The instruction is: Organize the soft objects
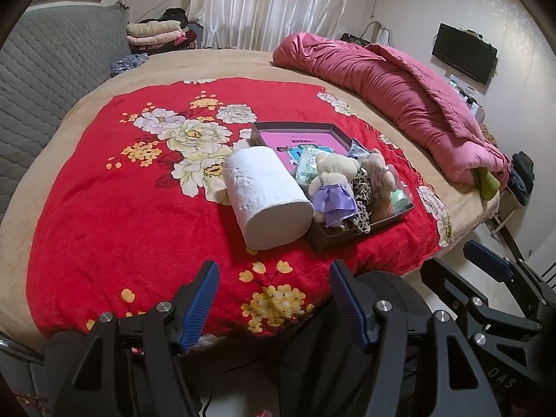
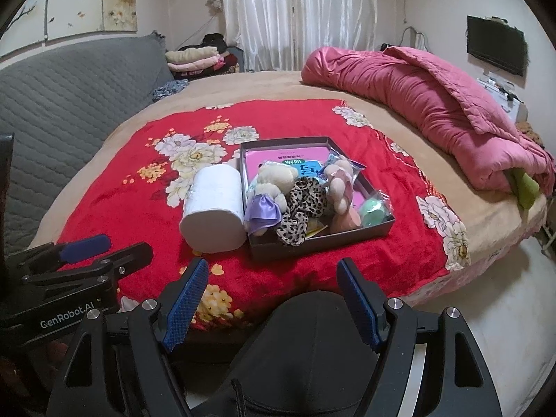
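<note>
Presently your left gripper [image 1: 274, 299] and right gripper [image 2: 274, 299] both hang wide open and empty, well short of the goods. Risk: the paper roll [image 2: 213, 212], lying on its side against the box [image 2: 323, 239], may roll on the red blanket [image 2: 139, 208] if nudged. The box is heaped with a plush bear [image 2: 266, 196] and leopard-print cloth [image 2: 302, 205]; careless reaching may spill them.

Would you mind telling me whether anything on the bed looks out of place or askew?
The white paper roll lies on its side on the red blanket, beside the box rather than in it. Inside, the leopard-print cloth spills toward the front wall. Nothing looks damaged.
</note>
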The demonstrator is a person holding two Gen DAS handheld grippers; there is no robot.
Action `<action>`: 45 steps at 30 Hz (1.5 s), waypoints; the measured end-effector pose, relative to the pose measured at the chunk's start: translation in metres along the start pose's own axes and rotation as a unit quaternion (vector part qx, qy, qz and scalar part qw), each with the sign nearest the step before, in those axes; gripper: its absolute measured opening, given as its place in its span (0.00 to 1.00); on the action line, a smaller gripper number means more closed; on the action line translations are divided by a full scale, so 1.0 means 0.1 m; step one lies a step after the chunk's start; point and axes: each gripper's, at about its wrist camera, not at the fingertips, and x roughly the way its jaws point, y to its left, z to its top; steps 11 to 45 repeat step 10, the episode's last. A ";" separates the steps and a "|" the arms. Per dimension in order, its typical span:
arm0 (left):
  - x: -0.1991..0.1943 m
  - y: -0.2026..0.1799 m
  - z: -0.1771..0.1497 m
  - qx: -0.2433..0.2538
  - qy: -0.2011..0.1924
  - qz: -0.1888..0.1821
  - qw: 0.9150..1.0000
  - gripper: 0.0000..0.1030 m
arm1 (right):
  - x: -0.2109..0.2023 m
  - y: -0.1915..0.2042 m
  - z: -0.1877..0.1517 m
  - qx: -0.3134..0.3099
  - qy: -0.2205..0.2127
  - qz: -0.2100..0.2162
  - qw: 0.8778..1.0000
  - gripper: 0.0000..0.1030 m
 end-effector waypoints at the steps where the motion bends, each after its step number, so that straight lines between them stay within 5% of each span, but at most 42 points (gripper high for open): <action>1: 0.00 0.01 0.00 0.000 0.000 0.002 1.000 0.63 | 0.00 0.00 0.00 0.000 0.000 0.000 1.000 0.75; 45: 0.02 0.03 -0.01 -0.004 0.002 0.004 1.000 0.63 | 0.02 -0.02 -0.01 0.004 0.003 0.002 1.000 0.75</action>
